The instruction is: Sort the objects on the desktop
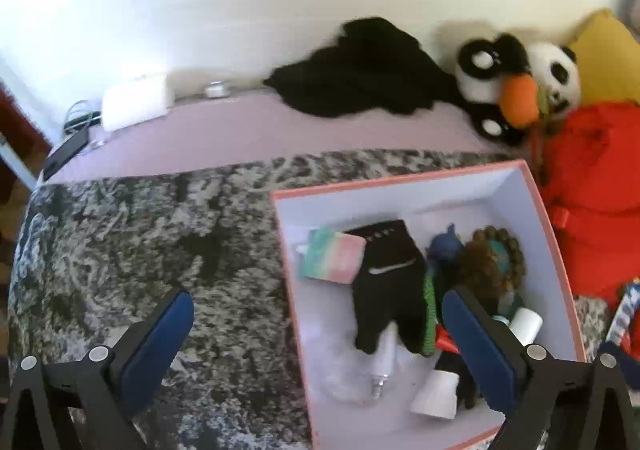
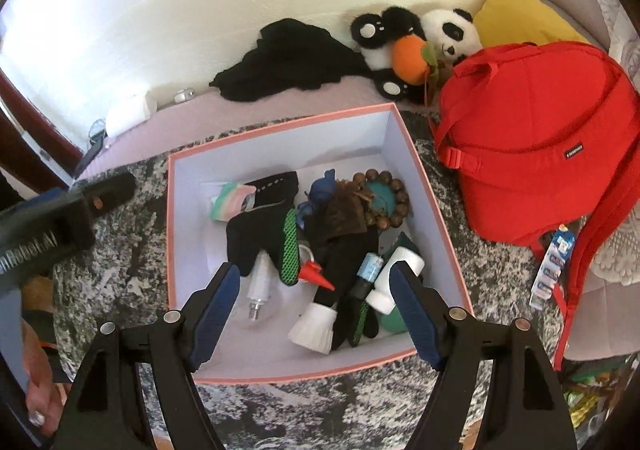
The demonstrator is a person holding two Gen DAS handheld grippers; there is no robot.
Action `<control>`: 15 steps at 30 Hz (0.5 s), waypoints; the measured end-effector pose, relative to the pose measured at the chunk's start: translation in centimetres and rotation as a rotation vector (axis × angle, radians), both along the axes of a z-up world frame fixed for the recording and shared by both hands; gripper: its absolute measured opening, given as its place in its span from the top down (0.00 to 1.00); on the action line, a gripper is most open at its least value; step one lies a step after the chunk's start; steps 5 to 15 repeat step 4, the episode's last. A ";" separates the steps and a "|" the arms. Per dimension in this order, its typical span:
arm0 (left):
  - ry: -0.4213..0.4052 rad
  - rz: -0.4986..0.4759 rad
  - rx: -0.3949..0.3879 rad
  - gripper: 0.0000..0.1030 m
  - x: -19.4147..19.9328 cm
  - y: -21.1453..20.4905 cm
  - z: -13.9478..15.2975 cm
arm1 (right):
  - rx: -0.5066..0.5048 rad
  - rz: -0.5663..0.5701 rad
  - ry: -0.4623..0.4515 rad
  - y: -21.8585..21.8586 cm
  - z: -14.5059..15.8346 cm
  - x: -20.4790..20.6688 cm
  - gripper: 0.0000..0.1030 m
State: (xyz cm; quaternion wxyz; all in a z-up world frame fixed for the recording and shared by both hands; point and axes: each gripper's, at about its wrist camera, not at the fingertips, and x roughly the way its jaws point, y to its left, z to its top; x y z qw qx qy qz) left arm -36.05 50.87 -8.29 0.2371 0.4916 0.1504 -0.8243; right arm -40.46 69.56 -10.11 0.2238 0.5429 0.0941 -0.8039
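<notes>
Both grippers are held empty above a marble-patterned bench (image 2: 120, 270), fingers spread wide apart. The right gripper (image 2: 316, 302) hangs over the near wall of a pink-rimmed box (image 2: 280, 122), already crowded with sorted things: a black glove (image 2: 260, 222), a bead bracelet (image 2: 394, 202), a red cone (image 2: 316, 275), a white cap (image 2: 314, 326), a clear bulb (image 2: 256, 290). The left gripper (image 1: 316, 334) straddles the box's left rim, one finger over bare bench, the other over the contents.

The step in hand appears to fall between placements, with nothing gripped. The next move would call for a loose item to be fetched; a blue blister strip (image 2: 554, 262) lies right of the box beneath a red backpack (image 2: 532, 138).

Open room is seen left of the box. The right side is hemmed by the backpack, close against the rim. Farther back, a black cloth (image 2: 288, 58) and a panda toy (image 2: 448, 30) line the wall.
</notes>
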 end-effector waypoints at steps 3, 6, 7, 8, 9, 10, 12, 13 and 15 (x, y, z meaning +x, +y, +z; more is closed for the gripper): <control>0.032 -0.004 0.021 0.01 1.2 -1.2 0.3 | 0.016 0.000 0.000 -0.6 -0.2 1.2 0.22; 0.031 -0.005 -0.004 0.01 1.6 -1.4 0.5 | 0.022 0.000 -0.001 -0.9 -0.3 1.6 0.22; 0.031 -0.005 -0.004 0.01 1.6 -1.4 0.5 | 0.022 0.000 -0.001 -0.9 -0.3 1.6 0.22; 0.031 -0.005 -0.004 0.01 1.6 -1.4 0.5 | 0.022 0.000 -0.001 -0.9 -0.3 1.6 0.22; 0.031 -0.005 -0.004 0.01 1.6 -1.4 0.5 | 0.022 0.000 -0.001 -0.9 -0.3 1.6 0.22; 0.031 -0.005 -0.004 0.01 1.6 -1.4 0.5 | 0.022 0.000 -0.001 -0.9 -0.3 1.6 0.22; 0.031 -0.005 -0.004 0.01 1.6 -1.4 0.5 | 0.022 0.000 -0.001 -0.9 -0.3 1.6 0.22; 0.031 -0.005 -0.004 0.01 1.6 -1.4 0.5 | 0.022 0.000 -0.001 -0.9 -0.3 1.6 0.22; 0.031 -0.005 -0.004 0.01 1.6 -1.4 0.5 | 0.022 0.000 -0.001 -0.9 -0.3 1.6 0.22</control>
